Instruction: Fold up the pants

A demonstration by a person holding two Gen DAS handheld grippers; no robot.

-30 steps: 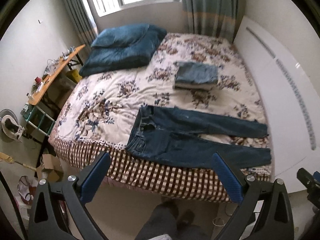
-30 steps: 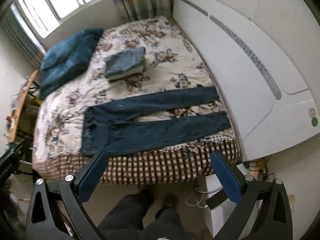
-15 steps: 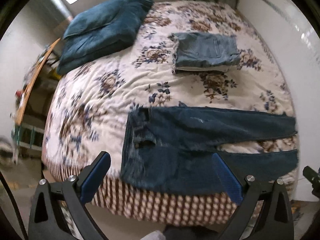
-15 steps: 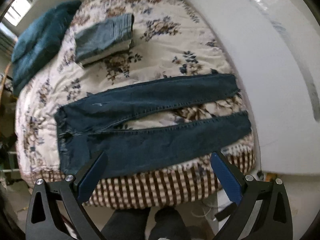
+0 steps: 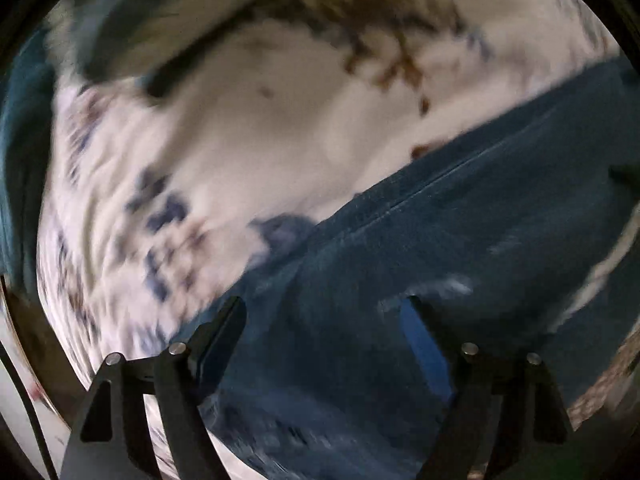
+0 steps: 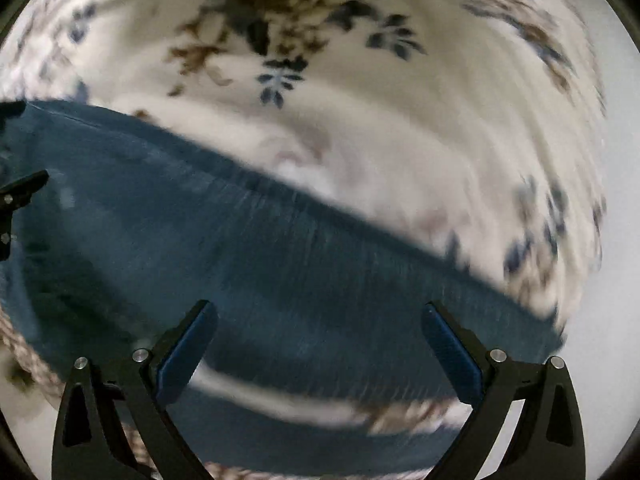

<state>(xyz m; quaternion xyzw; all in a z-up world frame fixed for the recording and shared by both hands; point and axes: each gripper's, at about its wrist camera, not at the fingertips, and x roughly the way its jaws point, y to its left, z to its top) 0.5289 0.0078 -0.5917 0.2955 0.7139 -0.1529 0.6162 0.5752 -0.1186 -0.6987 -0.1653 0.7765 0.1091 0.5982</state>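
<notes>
Here, both cameras sat low over the bed, and both pictures were smeared with blur. The pants, dark blue jeans, lay flat on a flowered bedspread. In the left view I saw what looked like the upper part of the jeans, with a stitched seam running slantwise; I could not make out the waistband for certain. In the right view one long leg crossed the picture, with a strip of bedspread showing between it and more denim nearer the camera.

My left gripper had its jaws spread wide over the denim, pinching nothing. My right gripper was likewise spread wide over the leg, empty. I could not tell whether either one touched the cloth.

I judged the denim to be thick, fairly heavy, soft but not slippery, so it would droop from any single hold. I would take the far edge of the far leg, one gripper near the hip and one near the ankle, and pinch only the one leg's cloth.
</notes>
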